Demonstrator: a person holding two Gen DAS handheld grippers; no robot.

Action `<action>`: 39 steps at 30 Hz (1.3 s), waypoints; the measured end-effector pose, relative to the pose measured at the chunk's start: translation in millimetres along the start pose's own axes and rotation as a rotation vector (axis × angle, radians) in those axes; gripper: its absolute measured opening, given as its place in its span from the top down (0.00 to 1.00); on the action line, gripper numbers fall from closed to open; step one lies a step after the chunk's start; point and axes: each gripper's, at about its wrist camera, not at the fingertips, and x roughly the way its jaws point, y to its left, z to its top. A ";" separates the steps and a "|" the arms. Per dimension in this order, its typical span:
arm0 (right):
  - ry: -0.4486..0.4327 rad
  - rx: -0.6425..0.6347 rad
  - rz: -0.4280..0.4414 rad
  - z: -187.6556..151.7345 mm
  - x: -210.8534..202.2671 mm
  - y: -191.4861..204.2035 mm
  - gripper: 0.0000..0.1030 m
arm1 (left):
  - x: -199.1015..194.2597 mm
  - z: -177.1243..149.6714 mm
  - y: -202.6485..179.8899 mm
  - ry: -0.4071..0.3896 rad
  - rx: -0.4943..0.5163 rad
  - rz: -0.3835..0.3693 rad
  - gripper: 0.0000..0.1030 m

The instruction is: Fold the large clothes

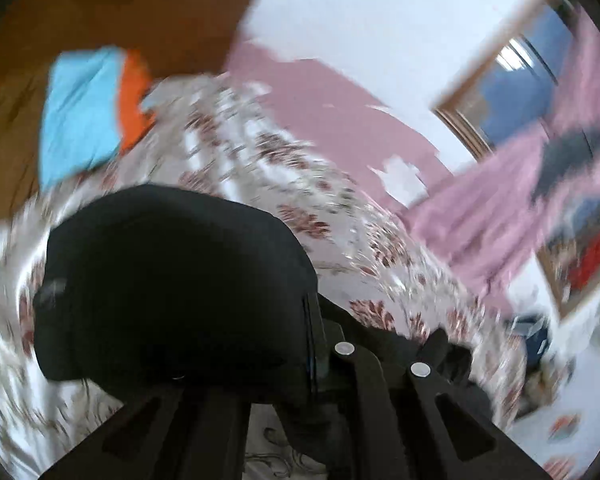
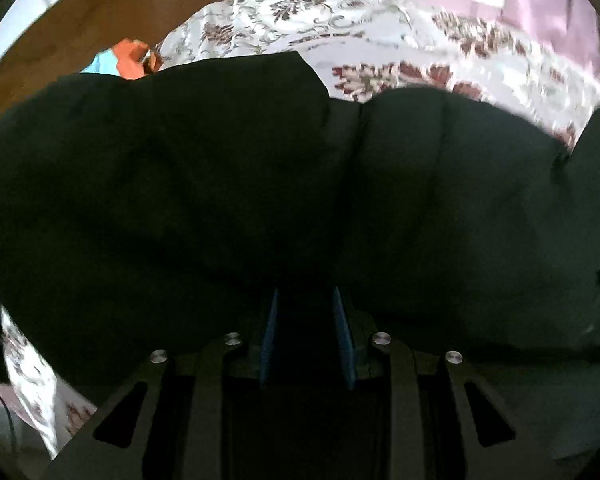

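A large black garment (image 1: pixel 172 288) hangs over my left gripper (image 1: pixel 316 344), whose jaws are closed on a fold of it; the cloth covers the left finger. In the right wrist view the same black garment (image 2: pixel 260 184) fills most of the frame and bunches around my right gripper (image 2: pixel 308 320). Its blue-padded fingers (image 2: pixel 269 336) hold a bunch of the cloth between them. Both grippers hold the garment above a bed with a floral sheet (image 1: pixel 284 184). The left view is blurred by motion.
Folded blue (image 1: pixel 80 116) and orange (image 1: pixel 134 96) clothes lie at the bed's far end by a brown headboard (image 1: pixel 100 12). A pink wall (image 1: pixel 320 100), a pink curtain (image 1: pixel 500 208) and a window (image 1: pixel 512 80) are to the right.
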 end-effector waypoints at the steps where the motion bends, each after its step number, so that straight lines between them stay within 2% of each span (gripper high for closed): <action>1: 0.008 0.022 0.010 -0.2 3.3 0.2 0.75 | -1.2 0.0 -14.3 -0.001 0.044 -0.007 0.94; 2: 0.012 0.031 0.015 -0.2 6.7 1.4 0.75 | -0.2 -0.3 -39.6 -0.001 0.125 -0.023 0.94; 4: 0.024 0.029 0.011 -2.1 13.1 4.1 0.75 | 3.1 -2.2 -75.5 0.000 0.220 -0.056 0.94; 6: 0.034 0.055 0.032 -2.5 14.6 0.8 0.75 | 3.9 -4.0 -102.8 -0.001 0.267 -0.088 0.94; 8: 0.028 0.114 0.088 -2.6 9.8 -7.7 0.76 | 7.2 -3.9 -132.9 -0.001 0.314 -0.107 0.94; 10: -0.017 0.227 0.193 -8.2 -7.7 -29.7 0.76 | 11.7 -6.8 -160.6 0.008 0.370 -0.105 0.94; 15: -0.126 0.383 0.231 -49.9 -73.3 -87.1 0.76 | 22.3 -36.8 -227.4 0.038 0.532 -0.108 0.94; 20: -0.127 0.448 0.173 -125.9 -139.5 -159.7 0.76 | 47.4 -105.2 -294.7 0.111 0.755 -0.123 0.94; 22: -0.120 0.480 0.128 -161.1 -165.5 -191.4 0.76 | 64.7 -152.3 -319.2 0.143 0.933 -0.085 0.94; 24: -0.114 0.524 0.110 -174.4 -175.6 -225.5 0.76 | 85.3 -204.7 -339.2 0.168 1.174 -0.004 0.94; 25: -0.123 0.555 0.100 -185.9 -185.9 -239.7 0.76 | 99.3 -251.1 -346.4 0.153 1.397 0.052 0.94; 27: -0.137 0.597 0.071 -204.1 -195.6 -265.1 0.76 | 113.8 -301.9 -343.5 0.165 1.616 0.080 0.94; 28: -0.144 0.617 0.058 -215.6 -202.9 -275.9 0.76 | 117.3 -319.4 -339.4 0.171 1.689 0.092 0.94; 30: -0.150 0.652 0.050 -227.7 -210.3 -293.3 0.76 | 120.4 -337.1 -334.4 0.210 1.744 0.097 0.94; 32: -0.151 0.667 0.064 -231.1 -213.6 -304.6 0.76 | 118.2 -361.0 -321.5 0.251 1.846 0.087 0.94; 34: -0.153 0.667 0.083 -229.5 -213.4 -302.6 0.76 | 115.8 -379.6 -310.8 0.288 1.916 0.072 0.94; 36: -0.147 0.663 0.098 -220.1 -209.7 -301.0 0.76 | 114.9 -388.8 -305.3 0.306 1.946 0.075 0.93; 39: -0.132 0.692 0.152 -211.9 -203.1 -305.9 0.75 | 112.6 -394.7 -303.6 0.318 1.927 0.099 0.93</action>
